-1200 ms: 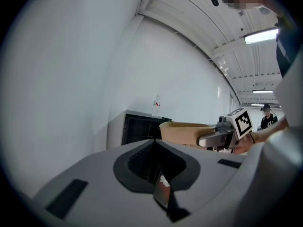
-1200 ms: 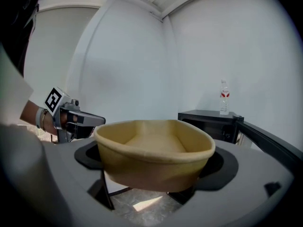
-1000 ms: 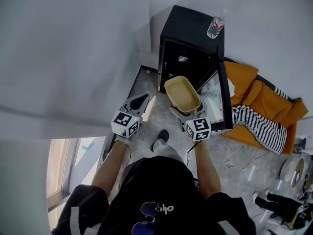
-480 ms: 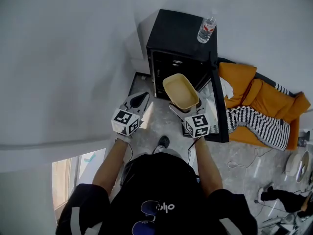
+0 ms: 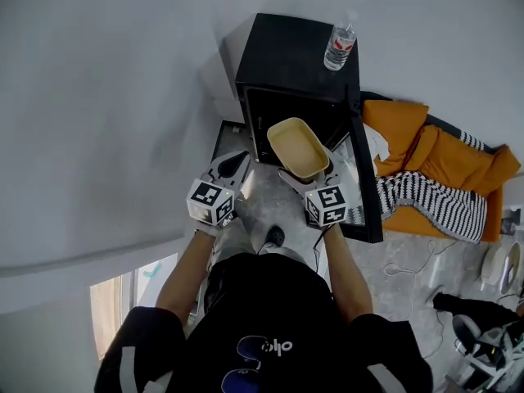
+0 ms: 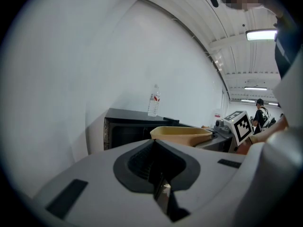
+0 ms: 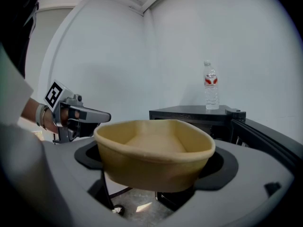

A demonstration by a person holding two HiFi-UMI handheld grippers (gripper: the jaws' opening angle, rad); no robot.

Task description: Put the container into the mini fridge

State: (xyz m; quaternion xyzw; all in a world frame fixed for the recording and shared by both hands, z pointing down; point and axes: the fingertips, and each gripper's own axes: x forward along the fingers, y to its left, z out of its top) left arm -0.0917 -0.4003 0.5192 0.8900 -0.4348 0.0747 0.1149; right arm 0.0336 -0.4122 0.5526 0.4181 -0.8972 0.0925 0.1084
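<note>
A tan, empty container (image 5: 298, 147) hangs level in front of the black mini fridge (image 5: 299, 56), just before its dark opening. My right gripper (image 5: 304, 173) is shut on the container (image 7: 154, 152), one jaw on each side wall. The fridge door (image 5: 364, 178) stands swung open to the right; in the right gripper view the door (image 7: 258, 135) runs along the right. My left gripper (image 5: 229, 169) hovers to the left of the container, shut, with nothing between its pads (image 6: 158, 186). From it I see the container (image 6: 182, 135) and the fridge (image 6: 128, 126) ahead.
A water bottle (image 5: 340, 46) stands on the fridge top. White wall runs along the left. An orange cushion (image 5: 442, 166) with a striped cloth (image 5: 430, 203) lies right of the door. The person's shoe (image 5: 274, 236) and cables are on the grey floor.
Both grippers and the container have moved closer to the fridge opening. The container's far edge now overlaps the dark interior. Neither gripper's grip changed.
</note>
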